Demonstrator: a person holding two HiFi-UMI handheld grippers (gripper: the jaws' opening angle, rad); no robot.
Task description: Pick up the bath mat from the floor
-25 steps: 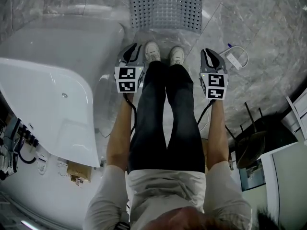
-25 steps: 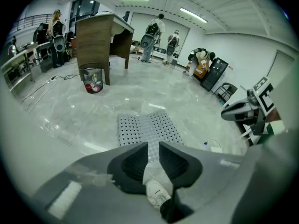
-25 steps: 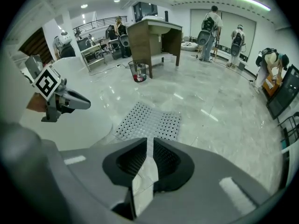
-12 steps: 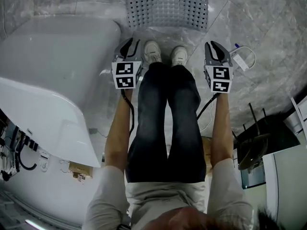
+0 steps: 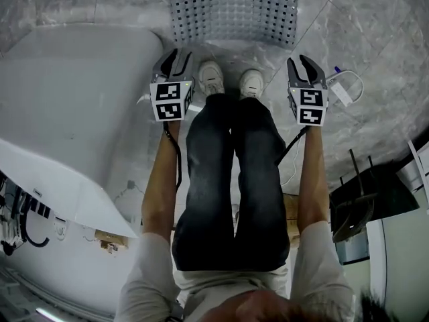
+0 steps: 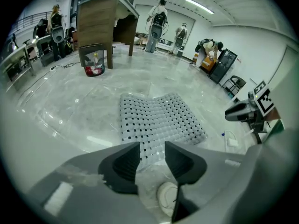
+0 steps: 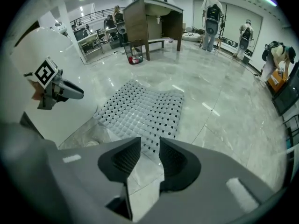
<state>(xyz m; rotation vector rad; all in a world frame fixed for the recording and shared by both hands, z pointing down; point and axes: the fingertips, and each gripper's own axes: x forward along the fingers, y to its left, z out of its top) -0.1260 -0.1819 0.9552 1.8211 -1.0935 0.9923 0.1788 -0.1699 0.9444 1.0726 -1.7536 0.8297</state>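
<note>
A white perforated bath mat (image 5: 233, 9) lies flat on the marble floor just ahead of the person's shoes, and shows as well in the left gripper view as the mat (image 6: 156, 120) and in the right gripper view as the mat (image 7: 140, 111). My left gripper (image 5: 175, 60) hangs beside the left shoe, its jaws opening with nothing between them. My right gripper (image 5: 305, 66) hangs beside the right shoe, jaws also opening and empty. Both grippers are short of the mat's near edge and above the floor.
A white bathtub (image 5: 60, 133) fills the left side, close to my left gripper. A small white charger with cable (image 5: 343, 91) lies on the floor at right. A dark chair (image 5: 365, 200) stands at lower right. A wooden desk (image 6: 100, 27) and people stand far off.
Both grippers have moved forward toward the mat, and their jaws have spread apart. The view has shifted so more of the mat shows.
</note>
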